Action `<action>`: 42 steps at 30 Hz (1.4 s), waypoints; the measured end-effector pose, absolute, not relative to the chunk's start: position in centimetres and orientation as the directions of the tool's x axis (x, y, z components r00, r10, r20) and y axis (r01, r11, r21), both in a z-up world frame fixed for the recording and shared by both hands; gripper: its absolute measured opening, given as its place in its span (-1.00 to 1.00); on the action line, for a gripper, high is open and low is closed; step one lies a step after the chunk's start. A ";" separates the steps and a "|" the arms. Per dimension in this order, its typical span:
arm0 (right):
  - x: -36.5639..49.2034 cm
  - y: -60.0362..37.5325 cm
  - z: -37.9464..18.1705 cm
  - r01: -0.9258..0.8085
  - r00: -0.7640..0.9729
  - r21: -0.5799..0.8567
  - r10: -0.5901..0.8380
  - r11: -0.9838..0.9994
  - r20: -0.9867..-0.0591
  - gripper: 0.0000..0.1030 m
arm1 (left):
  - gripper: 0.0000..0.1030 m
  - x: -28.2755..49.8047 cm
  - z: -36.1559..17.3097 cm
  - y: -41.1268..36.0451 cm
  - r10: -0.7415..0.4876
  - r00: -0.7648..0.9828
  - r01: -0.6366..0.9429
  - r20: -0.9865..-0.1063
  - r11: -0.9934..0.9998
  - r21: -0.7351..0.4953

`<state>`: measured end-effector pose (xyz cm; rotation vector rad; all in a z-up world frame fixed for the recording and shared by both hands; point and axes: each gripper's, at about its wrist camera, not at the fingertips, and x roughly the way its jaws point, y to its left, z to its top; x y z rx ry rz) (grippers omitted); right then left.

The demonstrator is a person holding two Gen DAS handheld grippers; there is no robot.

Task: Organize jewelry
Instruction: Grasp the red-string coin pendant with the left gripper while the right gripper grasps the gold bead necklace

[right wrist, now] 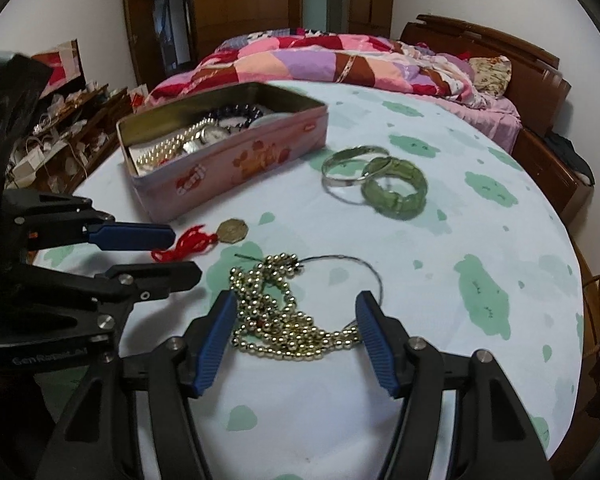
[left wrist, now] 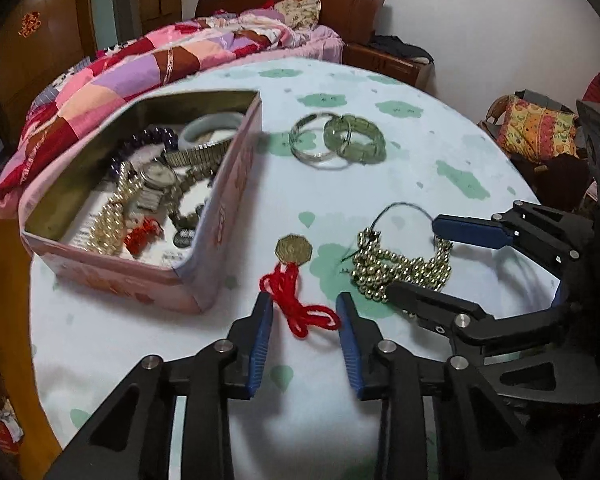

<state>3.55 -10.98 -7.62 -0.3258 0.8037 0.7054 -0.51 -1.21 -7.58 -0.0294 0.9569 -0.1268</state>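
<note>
A pink tin box holds several pieces of jewelry. On the cloth lie a gold coin pendant with a red cord, a gold bead necklace, a silver bangle and a green bangle. My left gripper is open, its fingers either side of the red cord. My right gripper is open around the bead necklace.
The round table has a white cloth with green patches. A bed with a patchwork quilt stands behind it. Cluttered shelves are at the left, a wooden wardrobe at the back.
</note>
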 end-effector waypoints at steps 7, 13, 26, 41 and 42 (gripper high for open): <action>3.5 -10.8 -7.9 -0.716 0.438 0.032 0.485 0.697 -0.757 -0.73 | -0.90 -0.5 -7.8 -1.1 -0.140 0.576 0.118 -0.805 0.989 -0.088; 3.3 -11.8 -7.3 -0.696 0.458 0.061 0.507 0.716 -0.730 -0.78 | -0.91 -0.9 -6.6 -1.2 -0.126 0.619 0.123 -0.775 0.990 -0.062; 3.6 -13.3 -3.9 -0.662 0.524 0.100 0.554 0.743 -0.647 -0.86 | -0.91 -0.9 -3.7 -0.9 -0.110 0.686 0.129 -0.719 0.991 -0.028; 4.0 -12.7 -1.1 -0.679 0.551 0.093 0.589 0.728 -0.592 -0.86 | -0.91 -0.5 -0.1 1.5 -0.078 0.754 0.098 -0.652 0.995 -0.005; 4.1 -12.6 -0.8 -0.681 0.553 0.091 0.591 0.726 -0.587 -0.86 | -0.91 -0.5 0.1 1.7 -0.075 0.758 0.095 -0.648 0.995 -0.003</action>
